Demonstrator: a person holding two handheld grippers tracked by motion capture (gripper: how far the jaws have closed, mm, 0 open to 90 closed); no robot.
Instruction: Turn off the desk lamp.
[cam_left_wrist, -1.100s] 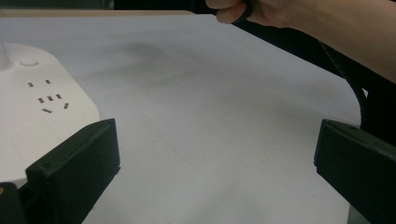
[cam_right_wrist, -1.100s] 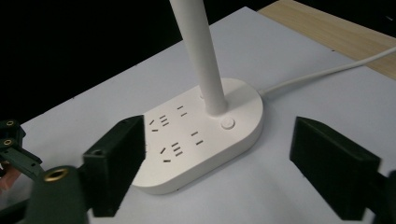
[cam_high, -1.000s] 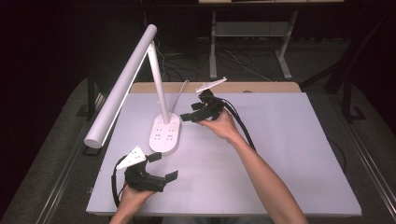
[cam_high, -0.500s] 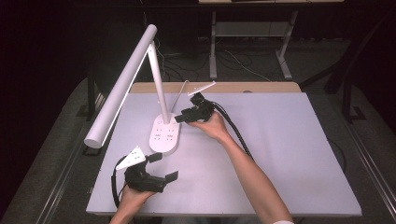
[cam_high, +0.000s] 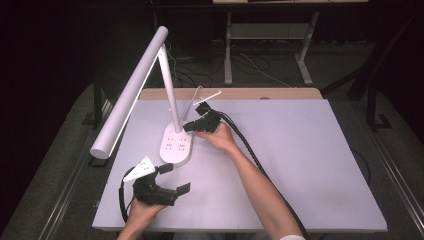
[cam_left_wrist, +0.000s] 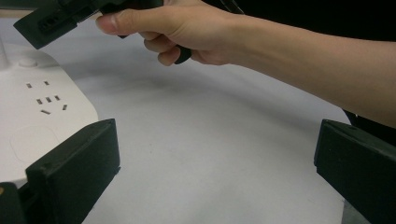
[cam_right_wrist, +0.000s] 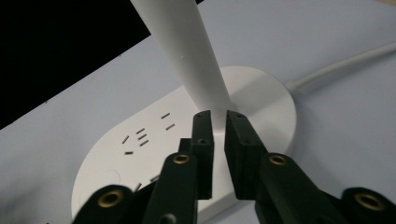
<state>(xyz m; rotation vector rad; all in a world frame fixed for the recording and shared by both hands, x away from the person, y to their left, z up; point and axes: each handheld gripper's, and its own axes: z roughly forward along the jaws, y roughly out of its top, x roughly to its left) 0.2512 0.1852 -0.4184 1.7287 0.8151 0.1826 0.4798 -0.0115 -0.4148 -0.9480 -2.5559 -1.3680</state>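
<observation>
My right gripper (cam_right_wrist: 219, 122), jaws just closing, near-shut, empty, over lamp base (cam_high: 176, 146) by stem; left gripper (cam_high: 172, 178) wide; table (cam_high: 310, 165) open rightward.

Left gripper's (cam_left_wrist: 210, 186) jaws stand wide apart over the pale table (cam_left_wrist: 210, 140), nothing between them. The white lamp base (cam_left_wrist: 37, 116) with its socket slots sits beside one jaw. Beyond, a hand (cam_left_wrist: 187, 32) grips the other gripper (cam_left_wrist: 51, 21) above that base.
</observation>
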